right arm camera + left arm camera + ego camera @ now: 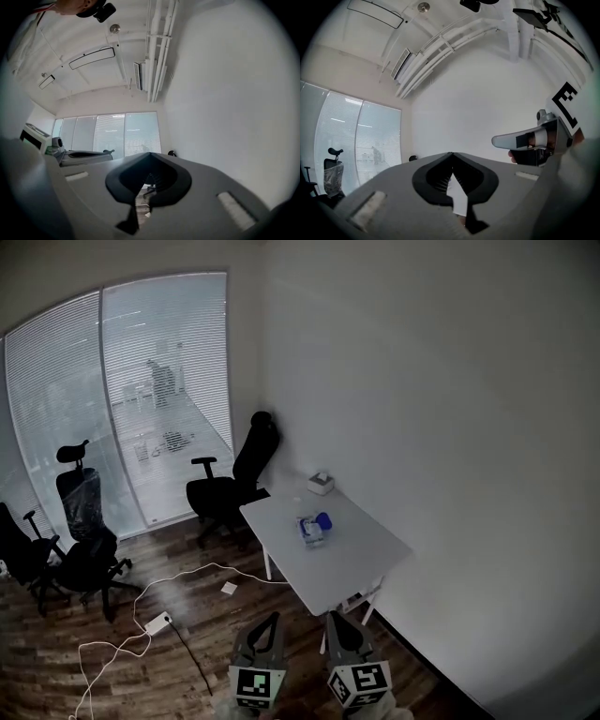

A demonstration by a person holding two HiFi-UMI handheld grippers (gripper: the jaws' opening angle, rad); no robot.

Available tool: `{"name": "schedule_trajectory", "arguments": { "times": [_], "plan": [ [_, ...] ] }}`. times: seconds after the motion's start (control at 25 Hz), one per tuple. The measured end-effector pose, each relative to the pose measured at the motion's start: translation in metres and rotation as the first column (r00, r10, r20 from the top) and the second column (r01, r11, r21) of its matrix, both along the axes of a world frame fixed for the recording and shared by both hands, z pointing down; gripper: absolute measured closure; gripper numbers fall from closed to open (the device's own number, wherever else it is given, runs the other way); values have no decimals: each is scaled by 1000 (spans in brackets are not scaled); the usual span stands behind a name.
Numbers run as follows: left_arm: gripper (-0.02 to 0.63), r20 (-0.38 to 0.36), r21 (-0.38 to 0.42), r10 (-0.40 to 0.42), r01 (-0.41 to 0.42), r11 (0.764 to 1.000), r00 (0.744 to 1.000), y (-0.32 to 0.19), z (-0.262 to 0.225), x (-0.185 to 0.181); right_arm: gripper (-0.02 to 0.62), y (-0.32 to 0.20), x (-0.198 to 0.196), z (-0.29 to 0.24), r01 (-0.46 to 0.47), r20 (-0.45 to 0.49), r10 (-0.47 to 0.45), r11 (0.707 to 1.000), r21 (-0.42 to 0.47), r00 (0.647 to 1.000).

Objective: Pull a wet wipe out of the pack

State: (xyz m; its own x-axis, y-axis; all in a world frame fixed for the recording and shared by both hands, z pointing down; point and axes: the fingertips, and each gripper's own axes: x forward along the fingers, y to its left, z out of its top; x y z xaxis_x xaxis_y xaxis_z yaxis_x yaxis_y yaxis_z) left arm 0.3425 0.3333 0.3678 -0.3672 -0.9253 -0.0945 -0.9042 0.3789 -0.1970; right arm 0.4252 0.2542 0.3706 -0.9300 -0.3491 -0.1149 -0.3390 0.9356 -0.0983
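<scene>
The wet wipe pack [312, 529], pale with a blue lid, lies near the middle of the white table [356, 563] across the room. Both grippers are held low at the bottom of the head view, well short of the table's near corner. My left gripper [275, 618] has its jaws meeting at the tips [451, 153] with nothing between them. My right gripper [329, 616] is shut and empty too [149, 154]. Each gripper view shows the other gripper beside it: the right gripper [534, 140] and the left gripper [79, 157]. The pack is hidden in both gripper views.
A small white box [321, 484] sits at the table's far corner. A black office chair [234, 479] stands by the table's far-left end, and two more chairs [80, 540] stand by the window with blinds [122, 399]. A white cable and power strip [157, 622] lie on the wood floor.
</scene>
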Motion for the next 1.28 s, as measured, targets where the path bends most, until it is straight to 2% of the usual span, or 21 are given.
{"name": "schedule_trajectory", "arguments": {
  "times": [0.48, 0.68, 0.96, 1.28],
  "plan": [
    [601, -44, 23, -72, 73, 997, 996, 45, 9, -100, 591, 38, -99, 5, 55, -46, -54, 998, 12, 997],
    [601, -58, 21, -96, 97, 995, 994, 54, 17, -121, 591, 46, -119, 11, 69, -56, -68, 997, 14, 996],
    [601, -61, 7, -106, 107, 994, 992, 52, 24, -130, 591, 41, -132, 19, 83, -59, -82, 997, 2, 995],
    [601, -54, -58, -154, 151, 987, 987, 52, 31, -169, 591, 39, -185, 21, 144, -41, -146, 988, -55, 988]
  ]
}}
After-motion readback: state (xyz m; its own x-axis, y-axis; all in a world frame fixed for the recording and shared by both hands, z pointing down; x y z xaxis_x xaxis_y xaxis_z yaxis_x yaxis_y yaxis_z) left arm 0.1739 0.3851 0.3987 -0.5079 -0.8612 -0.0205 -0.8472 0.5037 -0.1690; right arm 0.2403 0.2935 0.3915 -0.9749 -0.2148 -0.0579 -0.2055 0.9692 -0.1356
